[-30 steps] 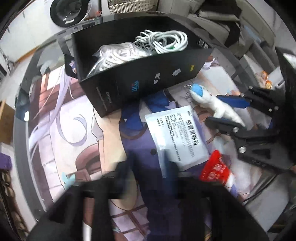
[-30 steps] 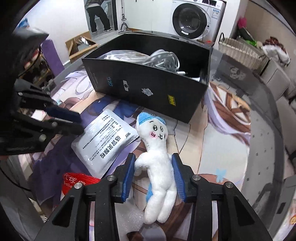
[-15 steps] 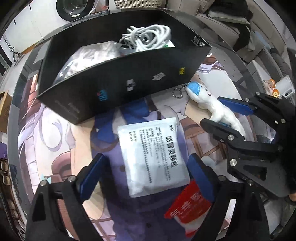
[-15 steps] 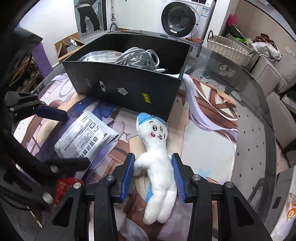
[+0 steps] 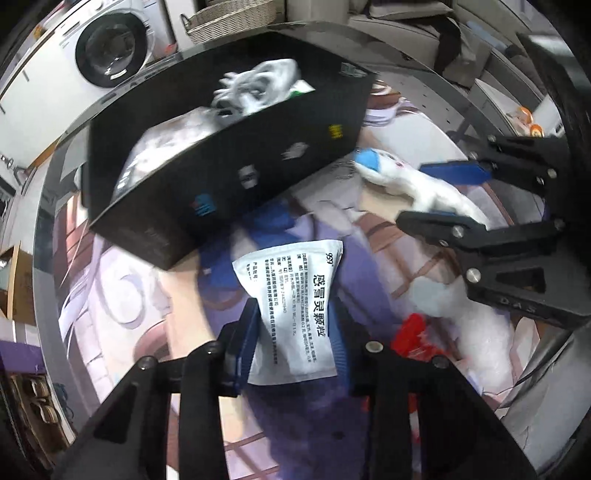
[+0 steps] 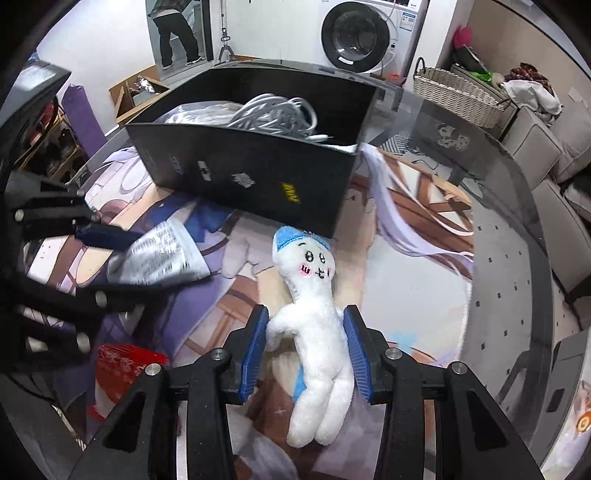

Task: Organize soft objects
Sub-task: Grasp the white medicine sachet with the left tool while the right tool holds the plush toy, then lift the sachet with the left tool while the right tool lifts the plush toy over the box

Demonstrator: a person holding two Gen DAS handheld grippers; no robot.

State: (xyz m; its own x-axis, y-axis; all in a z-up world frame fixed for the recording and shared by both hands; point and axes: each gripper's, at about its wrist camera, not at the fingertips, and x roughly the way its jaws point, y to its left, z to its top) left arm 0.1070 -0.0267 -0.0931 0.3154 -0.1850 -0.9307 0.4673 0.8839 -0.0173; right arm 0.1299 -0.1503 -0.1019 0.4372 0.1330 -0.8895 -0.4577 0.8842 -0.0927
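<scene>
A white sachet (image 5: 291,273) with black print sits between the blue pads of my left gripper (image 5: 293,321). Its jaws are closing and the pads pinch the sachet's sides, which bulges and curls in the right wrist view (image 6: 162,254). A white plush doll (image 6: 314,295) with a blue cap lies face up on the printed mat (image 6: 406,288). My right gripper (image 6: 306,332) is shut on its torso, pads against its arm and side. From the left wrist view the doll (image 5: 417,184) shows between that gripper's fingers (image 5: 443,221).
A black box (image 6: 258,177) holding white cables (image 6: 273,110) and a plastic bag stands just behind both items. A red packet (image 6: 125,365) lies on the mat between the grippers. A wicker basket (image 6: 454,96) and a washing machine (image 6: 354,35) stand beyond the table.
My left gripper spread wide over the sachet, then came in on its sides, and the sachet now bulges. The right gripper stayed around the doll.
</scene>
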